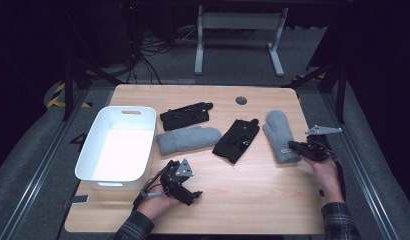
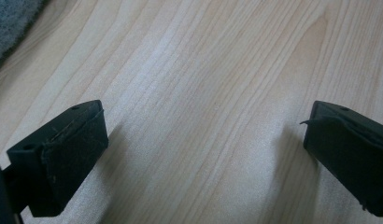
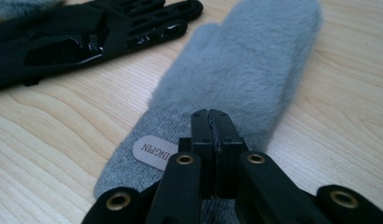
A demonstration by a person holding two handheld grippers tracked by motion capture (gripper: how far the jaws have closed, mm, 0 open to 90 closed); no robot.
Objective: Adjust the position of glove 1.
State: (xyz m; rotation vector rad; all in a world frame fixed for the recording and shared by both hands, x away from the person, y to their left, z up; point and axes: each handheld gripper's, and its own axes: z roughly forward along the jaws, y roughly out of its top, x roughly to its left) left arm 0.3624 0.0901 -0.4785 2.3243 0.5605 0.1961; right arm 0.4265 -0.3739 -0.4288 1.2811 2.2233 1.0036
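While I watch from the high view, right gripper sits at the grey mitten's cuff, table's right side. Left gripper view: pads spread, idle. Right gripper view: jaws clenched on cuff knit; I'd lift slowly, checking the pinch holds.

One piece of writing can be read. In the right gripper view, a small oval tag lies on the knitted cuff of the grey mitten, and its capital letters read "INGPIN"; the closed black jaws in front cover the start of the word, so the full name cannot be told. In the high view the lettering is too small to read.
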